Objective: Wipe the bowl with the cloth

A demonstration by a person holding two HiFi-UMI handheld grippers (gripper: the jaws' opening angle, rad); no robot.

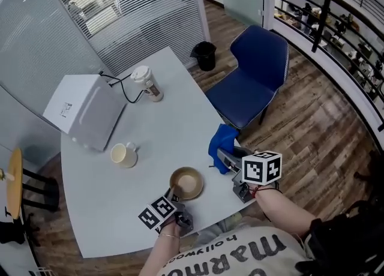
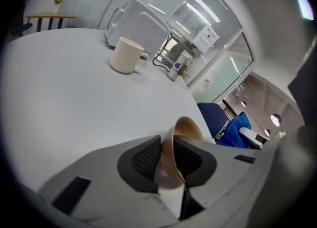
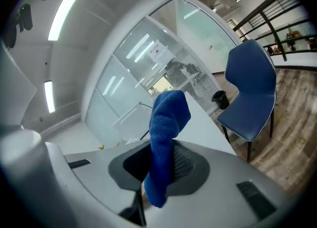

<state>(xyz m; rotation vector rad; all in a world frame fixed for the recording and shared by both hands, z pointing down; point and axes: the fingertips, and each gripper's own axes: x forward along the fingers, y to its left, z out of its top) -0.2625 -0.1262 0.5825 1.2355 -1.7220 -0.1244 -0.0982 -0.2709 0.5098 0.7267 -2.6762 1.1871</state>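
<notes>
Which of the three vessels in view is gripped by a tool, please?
The tan bowl, rim clamped by the left tool; the cream mug and lidded paper cup stand untouched.

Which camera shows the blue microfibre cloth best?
The right gripper view: the blue microfibre cloth stands large and central, clamped in the right gripper. The head view shows it small, bunched ahead of that gripper; the left gripper view catches only a blue corner.

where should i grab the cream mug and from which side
Probably the rim wall of the cream mug, coming from above with one jaw inside and one outside: it stands upright with its mouth open. Its handle sticks out sideways and looks harder to pinch.
</notes>
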